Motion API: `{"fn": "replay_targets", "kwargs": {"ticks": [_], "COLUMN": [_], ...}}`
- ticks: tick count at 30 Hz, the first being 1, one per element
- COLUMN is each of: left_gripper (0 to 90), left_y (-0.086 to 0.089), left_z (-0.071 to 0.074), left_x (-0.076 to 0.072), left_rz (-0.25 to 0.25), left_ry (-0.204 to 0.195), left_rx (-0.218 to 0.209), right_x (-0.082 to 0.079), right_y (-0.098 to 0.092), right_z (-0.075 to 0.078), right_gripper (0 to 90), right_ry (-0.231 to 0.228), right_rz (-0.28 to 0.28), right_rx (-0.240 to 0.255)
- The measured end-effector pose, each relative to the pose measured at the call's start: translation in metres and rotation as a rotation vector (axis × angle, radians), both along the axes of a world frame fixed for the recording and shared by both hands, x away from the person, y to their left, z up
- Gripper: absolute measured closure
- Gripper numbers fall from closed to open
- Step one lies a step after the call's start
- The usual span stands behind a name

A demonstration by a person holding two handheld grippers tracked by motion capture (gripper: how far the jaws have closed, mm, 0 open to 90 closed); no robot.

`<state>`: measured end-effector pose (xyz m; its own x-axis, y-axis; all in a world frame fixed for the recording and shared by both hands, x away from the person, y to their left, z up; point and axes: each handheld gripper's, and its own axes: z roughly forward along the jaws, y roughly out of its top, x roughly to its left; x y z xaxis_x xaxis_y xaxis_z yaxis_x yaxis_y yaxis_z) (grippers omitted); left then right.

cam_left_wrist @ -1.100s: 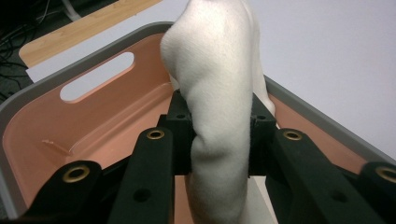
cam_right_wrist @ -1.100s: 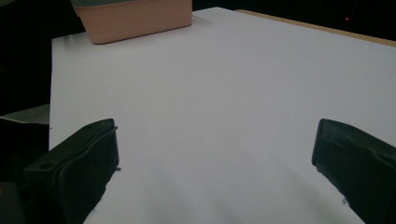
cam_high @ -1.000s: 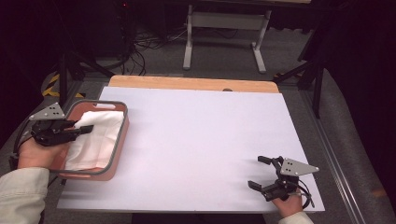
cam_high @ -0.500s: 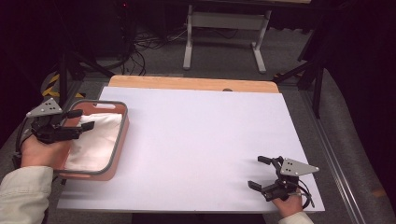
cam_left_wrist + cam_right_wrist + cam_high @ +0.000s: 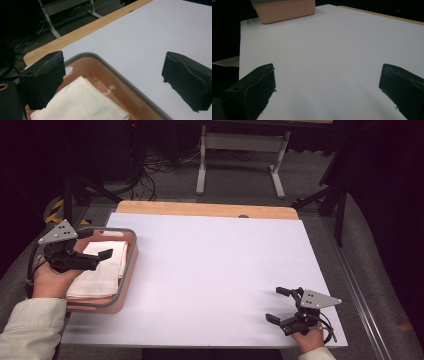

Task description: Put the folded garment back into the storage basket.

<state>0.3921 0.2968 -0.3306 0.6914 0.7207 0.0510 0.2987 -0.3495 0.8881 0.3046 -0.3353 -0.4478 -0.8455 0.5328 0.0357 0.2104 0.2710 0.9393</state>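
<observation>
**Releasing the cloth into the tray**

Lying folded in the tray (image 5: 126,270), the cloth (image 5: 100,270) rests flat against the pink floor, near the wall closest to the person. The tray sits at the left edge of the white table (image 5: 215,270).

The left gripper (image 5: 97,256) hangs just above the cloth. Its jaws have just been opening and now stand wide; in the left gripper view nothing sits between them, and the cloth (image 5: 82,102) lies below, clear of both pads. The right gripper (image 5: 275,305) rests at the near right corner of the table, jaws wide and empty, well apart from the tray.

Risks from this position:
- A low withdrawal may let a jaw catch the top fold and drag the cloth open or over the rim.
- A sideways move may strike the grey rim (image 5: 117,75) and shift the tray toward the table edge.
</observation>
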Motion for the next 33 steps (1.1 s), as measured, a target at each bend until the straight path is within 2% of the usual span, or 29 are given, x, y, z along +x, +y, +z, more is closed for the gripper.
{"fn": "replay_targets", "kwargs": {"ticks": [10,14,17,20,26,33], "left_gripper": [2.6,2.5,2.3,2.3,2.3,2.3], "left_y": [-0.034,-0.047,-0.055,-0.063,-0.080,-0.103], "left_z": [0.009,0.010,0.010,0.008,0.003,-0.012], "left_x": [-0.010,-0.014,-0.017,-0.019,-0.024,-0.025], "left_rz": [-0.083,-0.123,-0.154,-0.189,-0.237,-0.292], "left_ry": [-0.027,-0.038,-0.039,-0.039,-0.048,-0.048], "left_rx": [-0.046,-0.071,-0.105,-0.156,-0.189,-0.226], "right_x": [0.000,0.000,0.000,0.000,0.000,0.000], "right_y": [0.000,0.000,-0.001,0.000,0.000,-0.001], "right_z": [0.000,0.000,0.000,0.000,0.000,0.000], "right_gripper": [1.1,1.1,1.2,1.1,1.1,1.2], "right_ry": [0.000,0.000,0.000,0.000,-0.001,0.000], "right_rz": [-0.005,-0.002,-0.004,-0.003,-0.001,0.000], "right_rx": [0.002,0.002,0.004,0.004,0.003,0.006]}}
